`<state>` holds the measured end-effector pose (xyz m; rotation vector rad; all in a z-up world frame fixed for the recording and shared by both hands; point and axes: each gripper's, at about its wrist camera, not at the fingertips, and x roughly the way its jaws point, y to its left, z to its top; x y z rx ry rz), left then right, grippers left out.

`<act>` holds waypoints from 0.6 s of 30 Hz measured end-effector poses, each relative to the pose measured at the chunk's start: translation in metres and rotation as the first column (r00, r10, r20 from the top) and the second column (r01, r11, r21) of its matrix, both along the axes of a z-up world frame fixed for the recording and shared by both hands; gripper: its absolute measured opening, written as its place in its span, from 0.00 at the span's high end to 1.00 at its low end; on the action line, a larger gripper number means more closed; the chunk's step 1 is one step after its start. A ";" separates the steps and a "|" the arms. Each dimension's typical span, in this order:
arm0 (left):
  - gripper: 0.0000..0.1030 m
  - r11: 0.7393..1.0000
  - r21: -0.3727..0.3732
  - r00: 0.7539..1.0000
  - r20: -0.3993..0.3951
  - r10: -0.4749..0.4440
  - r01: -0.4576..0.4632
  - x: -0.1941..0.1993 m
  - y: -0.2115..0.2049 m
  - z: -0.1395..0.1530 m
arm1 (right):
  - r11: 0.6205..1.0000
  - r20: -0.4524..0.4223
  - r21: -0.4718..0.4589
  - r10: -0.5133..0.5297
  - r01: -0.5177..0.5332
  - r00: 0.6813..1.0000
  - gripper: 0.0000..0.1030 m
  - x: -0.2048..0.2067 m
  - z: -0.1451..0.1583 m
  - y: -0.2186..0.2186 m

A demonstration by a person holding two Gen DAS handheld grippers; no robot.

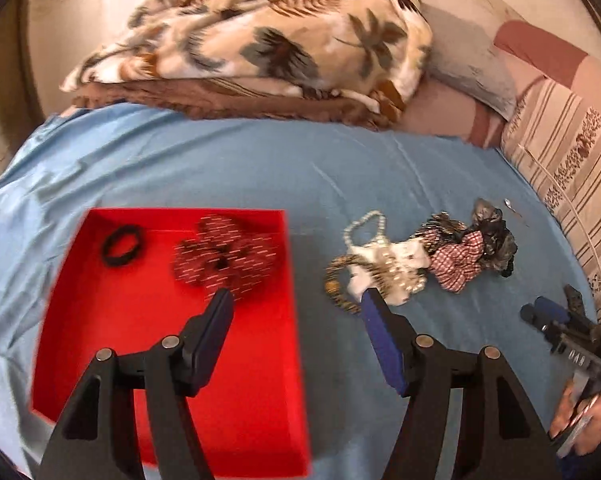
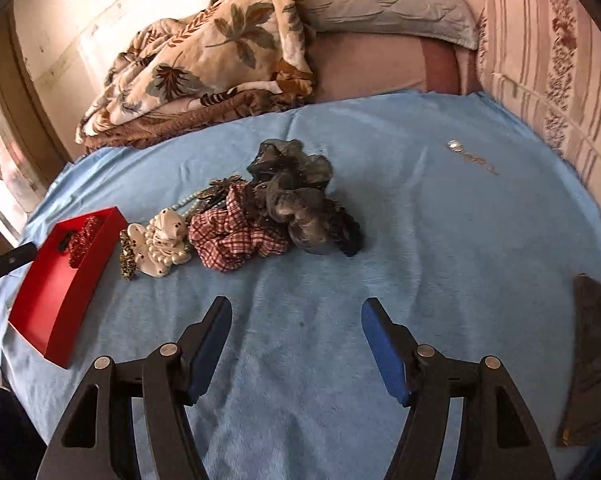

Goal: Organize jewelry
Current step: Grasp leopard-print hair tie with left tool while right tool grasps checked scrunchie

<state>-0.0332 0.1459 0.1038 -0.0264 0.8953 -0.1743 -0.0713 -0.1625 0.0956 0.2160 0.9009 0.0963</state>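
Note:
A red tray (image 1: 100,344) lies on the blue cloth and holds a red patterned scrunchie (image 1: 224,256) and a black hair tie (image 1: 122,245). My left gripper (image 1: 296,300) is open and empty over the tray's right wall. To its right lies a pile: a pearl necklace (image 1: 366,226), a white scrunchie (image 1: 404,256), a leopard band (image 1: 334,288), a red checked scrunchie (image 1: 460,266) and a grey scrunchie (image 1: 496,236). My right gripper (image 2: 296,308) is open and empty, short of the pile (image 2: 236,232). The tray (image 2: 52,316) shows at its left.
A small silver chain (image 2: 470,158) lies apart at the far right of the cloth. A dark flat case (image 2: 590,368) lies at the right edge. A leaf-print blanket (image 1: 260,40) and pillows (image 2: 388,4) sit behind. The other gripper (image 1: 560,324) shows at the right.

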 end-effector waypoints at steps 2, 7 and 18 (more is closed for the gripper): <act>0.37 1.000 0.010 1.000 -0.025 -0.011 0.011 0.015 -0.014 -0.010 | 1.000 0.003 0.023 0.009 -0.009 1.000 0.30 -0.001 -0.007 -0.002; 0.37 0.999 0.013 0.995 -0.097 -0.032 0.033 0.052 -0.036 -0.038 | 0.993 -0.012 0.112 0.034 -0.032 0.999 0.30 0.006 -0.016 -0.010; 0.94 0.991 -0.067 0.971 -0.204 -0.127 0.115 0.065 -0.055 -0.073 | 0.962 0.003 0.252 0.108 -0.106 0.994 0.30 0.065 -0.027 0.019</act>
